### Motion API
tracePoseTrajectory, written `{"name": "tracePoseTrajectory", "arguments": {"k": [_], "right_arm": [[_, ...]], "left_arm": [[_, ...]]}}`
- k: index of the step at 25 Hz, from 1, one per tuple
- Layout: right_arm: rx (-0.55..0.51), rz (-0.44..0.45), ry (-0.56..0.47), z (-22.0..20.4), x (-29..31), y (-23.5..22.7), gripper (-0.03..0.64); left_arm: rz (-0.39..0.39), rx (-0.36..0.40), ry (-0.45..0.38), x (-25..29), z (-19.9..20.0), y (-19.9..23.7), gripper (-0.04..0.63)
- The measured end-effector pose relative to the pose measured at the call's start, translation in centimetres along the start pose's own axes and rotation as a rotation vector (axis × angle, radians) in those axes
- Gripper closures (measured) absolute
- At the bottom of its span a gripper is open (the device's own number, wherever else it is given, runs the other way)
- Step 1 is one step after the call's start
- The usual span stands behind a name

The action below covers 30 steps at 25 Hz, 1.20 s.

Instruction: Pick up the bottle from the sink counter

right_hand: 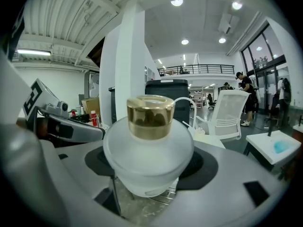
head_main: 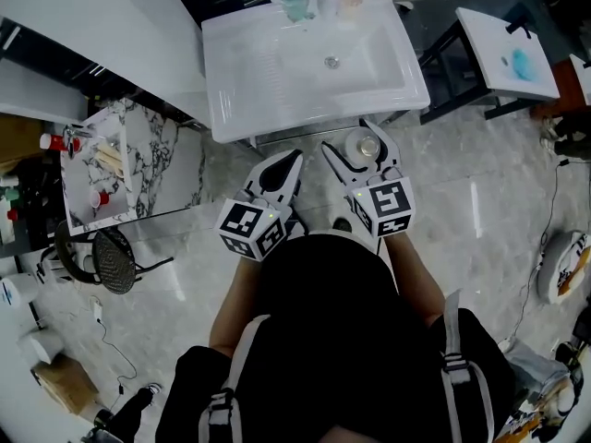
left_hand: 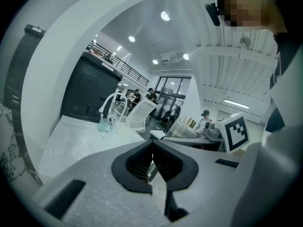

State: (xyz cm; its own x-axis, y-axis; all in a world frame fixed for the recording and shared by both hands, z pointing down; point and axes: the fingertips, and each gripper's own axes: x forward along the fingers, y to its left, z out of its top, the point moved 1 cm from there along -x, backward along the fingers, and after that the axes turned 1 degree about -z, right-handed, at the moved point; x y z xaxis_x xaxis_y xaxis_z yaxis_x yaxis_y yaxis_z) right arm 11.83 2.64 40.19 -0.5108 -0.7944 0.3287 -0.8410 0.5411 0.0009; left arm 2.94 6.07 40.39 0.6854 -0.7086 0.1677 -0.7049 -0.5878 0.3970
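Bottle (right_hand: 148, 150) in right gripper (head_main: 356, 142) hangs over marble floor (head_main: 480, 201) beside sink counter (head_main: 277, 72).

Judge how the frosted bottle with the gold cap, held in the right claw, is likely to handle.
The frosted bottle looks like thick glass: probably heavy for its size and breakable if dropped. Its bulging, rounded sides could slip or twist in the right claw. Its squat, wide body should probably stand steadily.

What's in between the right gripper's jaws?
A frosted bottle with a gold cap, gripped on both sides. The right gripper view shows it best.
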Motion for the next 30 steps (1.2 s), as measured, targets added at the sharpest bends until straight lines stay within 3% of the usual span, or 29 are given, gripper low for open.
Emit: {"name": "tracePoseTrajectory", "arguments": {"k": [19,30], "right_arm": [[0.011,0.072,-0.063,-2.7,-14.6,-3.6,0.278],[0.049,0.086,-0.067,-4.4,-18.6,-4.3,0.279]], "left_arm": [[0.015,0.031,-0.016,0.3,-4.3,-13.3,0.577],[0.025,0.029,-0.031,-0.1,-6.1,-16.4,0.577]]}}
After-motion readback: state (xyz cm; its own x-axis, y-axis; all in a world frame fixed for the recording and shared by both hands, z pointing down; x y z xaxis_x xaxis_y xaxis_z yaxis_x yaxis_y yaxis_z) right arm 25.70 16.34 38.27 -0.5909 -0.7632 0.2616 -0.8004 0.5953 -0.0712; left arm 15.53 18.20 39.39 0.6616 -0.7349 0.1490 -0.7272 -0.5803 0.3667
